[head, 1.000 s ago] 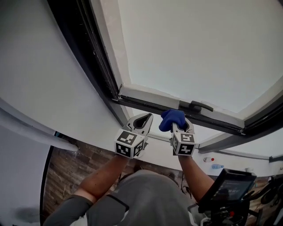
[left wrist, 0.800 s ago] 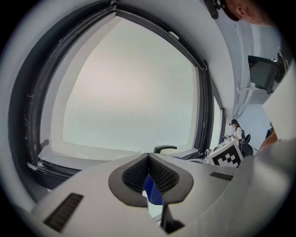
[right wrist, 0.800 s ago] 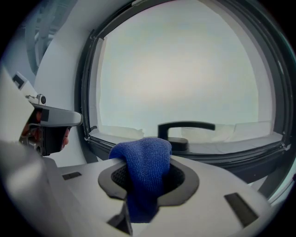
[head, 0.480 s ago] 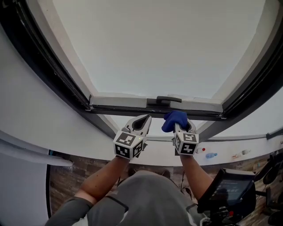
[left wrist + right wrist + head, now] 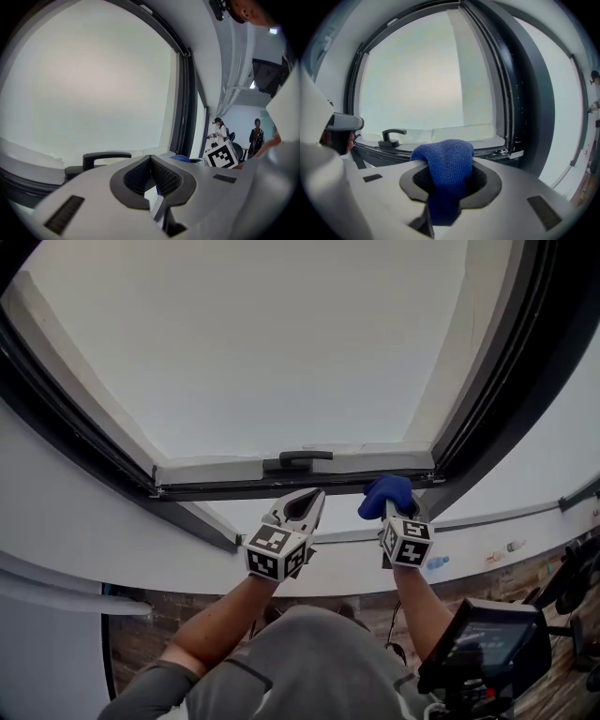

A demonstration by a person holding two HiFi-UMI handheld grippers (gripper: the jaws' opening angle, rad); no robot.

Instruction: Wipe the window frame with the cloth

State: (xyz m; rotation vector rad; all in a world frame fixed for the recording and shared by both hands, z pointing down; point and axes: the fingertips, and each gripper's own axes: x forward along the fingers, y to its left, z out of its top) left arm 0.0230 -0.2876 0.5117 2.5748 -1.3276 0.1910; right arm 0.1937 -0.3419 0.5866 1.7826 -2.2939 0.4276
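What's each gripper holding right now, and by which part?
The right gripper is shut on the blue cloth, pinched mid-fold, with a wad poking past the tips. The left gripper is shut and empty.

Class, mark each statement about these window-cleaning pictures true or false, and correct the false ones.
1. The right gripper is shut on a blue cloth. True.
2. The left gripper grips the window handle. False: its jaws are closed on nothing, short of the handle.
3. The window handle is black. True.
4. The cloth hangs over the window handle. False: it is clamped in the right gripper, to the right of the handle in the head view.
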